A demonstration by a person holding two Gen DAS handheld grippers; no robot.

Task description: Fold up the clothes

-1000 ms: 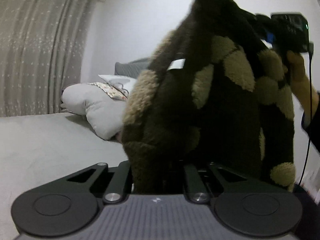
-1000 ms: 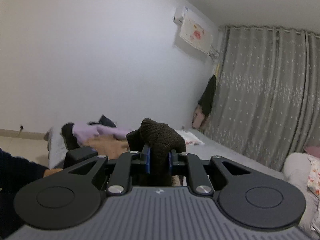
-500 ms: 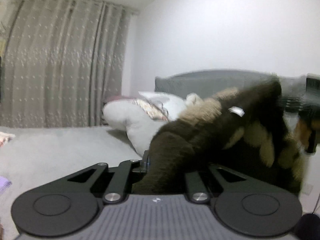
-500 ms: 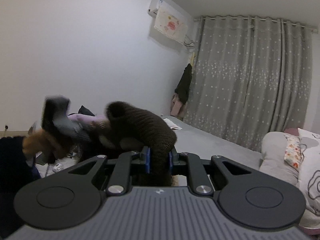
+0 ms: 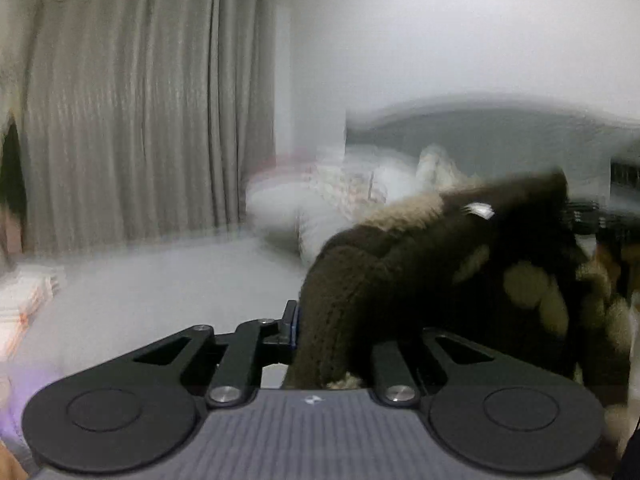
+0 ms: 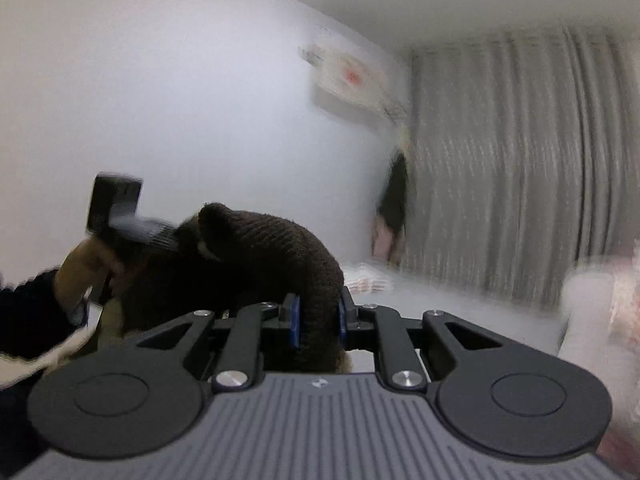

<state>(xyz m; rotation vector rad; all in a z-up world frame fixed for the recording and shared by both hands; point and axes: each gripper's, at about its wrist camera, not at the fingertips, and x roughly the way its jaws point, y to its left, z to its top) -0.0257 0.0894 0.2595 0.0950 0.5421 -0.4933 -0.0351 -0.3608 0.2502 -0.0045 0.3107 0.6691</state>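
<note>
From the left wrist view, the left gripper (image 5: 320, 320) has its jaws opening, with a thick fold of the brown knit sweater (image 5: 420, 280) between them; the cloth lies against the blue-padded left finger, while the other finger is hidden behind the knit, so whether the pads are pressing cannot be told. The sweater, dark brown with tan fuzzy patches and a small white label (image 5: 480, 211) near its upper edge, bulges away from the fingers toward three o'clock, where it meets the blurred right gripper (image 5: 600, 220). At ten o'clock hang grey curtains (image 5: 140, 120); at one o'clock a grey headboard (image 5: 480, 136) stands behind pale pillows (image 5: 320, 208). The grey bed (image 5: 160, 280) spreads out at nine o'clock.

From the right wrist view, the right gripper (image 6: 318, 318) has its jaws opening too, with a ribbed brown band of the sweater (image 6: 280, 256) between the blue pads and touching both. The sweater arches toward nine o'clock, where a hand (image 6: 88, 264) in a dark sleeve (image 6: 28, 312) holds the left gripper (image 6: 120, 216). At twelve o'clock an air conditioner (image 6: 348, 80) sits on the white wall; curtains (image 6: 520, 160) fill two o'clock, and dark clothing (image 6: 394, 200) hangs at their left edge.
</note>
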